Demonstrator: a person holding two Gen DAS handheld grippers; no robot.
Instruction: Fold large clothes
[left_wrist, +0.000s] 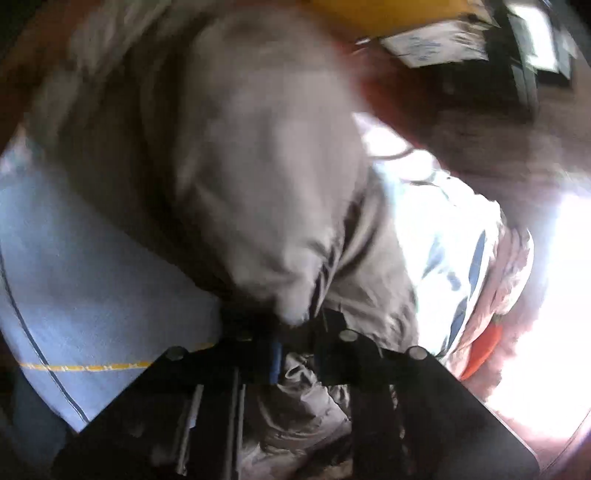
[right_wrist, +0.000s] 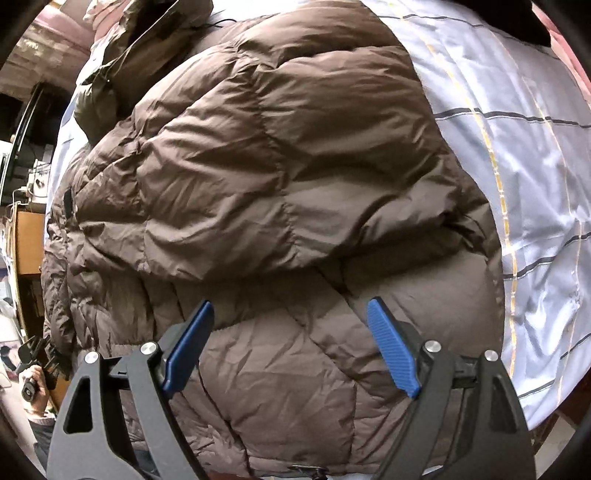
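Note:
A brown quilted puffer jacket (right_wrist: 280, 177) lies spread over a bed sheet (right_wrist: 524, 155) of pale blue with grey and yellow stripes. My right gripper (right_wrist: 291, 306) hovers open just above the jacket's near part, blue pads (right_wrist: 391, 347) wide apart, with nothing between them. The left wrist view is blurred. There my left gripper (left_wrist: 297, 350) is shut on a bunched fold of the jacket (left_wrist: 258, 166), which rises up in front of the camera. In the right wrist view a hand holds the left gripper (right_wrist: 44, 358) at the jacket's far left edge.
The striped sheet (left_wrist: 92, 266) shows left of the held fold. A pink cover with an orange patch (left_wrist: 484, 354) lies on the right in glare. A yellow thing (left_wrist: 388, 18) and a labelled box (left_wrist: 436, 44) sit beyond. Wooden furniture (right_wrist: 27, 236) stands beside the bed.

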